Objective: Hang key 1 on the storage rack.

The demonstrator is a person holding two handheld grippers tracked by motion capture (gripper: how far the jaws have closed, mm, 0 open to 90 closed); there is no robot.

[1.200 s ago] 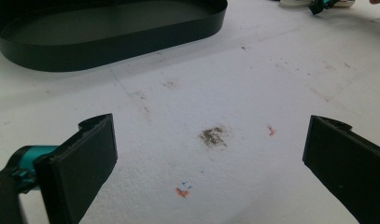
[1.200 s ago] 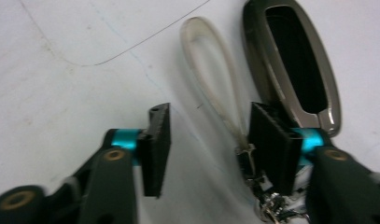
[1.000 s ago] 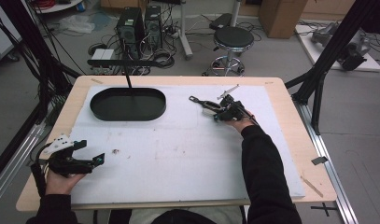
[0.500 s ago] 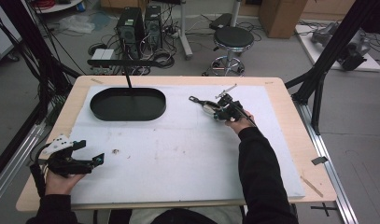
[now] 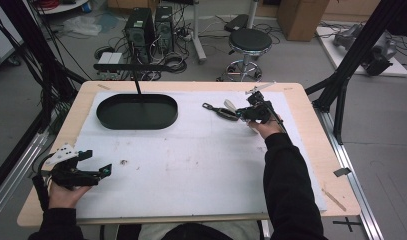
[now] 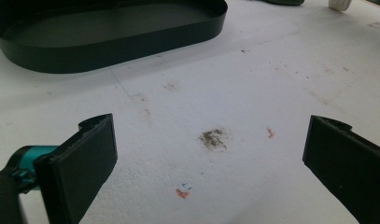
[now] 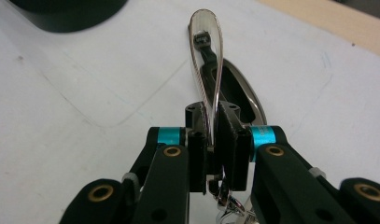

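Between the closed jaws of the right gripper [image 7: 210,154] a metal spoon [image 7: 207,70] is clamped on edge, its bowl pointing ahead, lifted off the white mat [image 7: 75,93]. Beneath it a dark second utensil [image 7: 241,95] is seen. Ahead of the left gripper [image 6: 206,158], whose jaws are spread wide with nothing between them, a black oval tray [image 6: 108,28] is set.

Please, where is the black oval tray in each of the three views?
High view: the black oval tray sits upper left on the white sheet.
Left gripper view: its wall spans the top left.
Right gripper view: blurred, top left corner, beyond the held metal loop.
Shared landmark: the white sheet.
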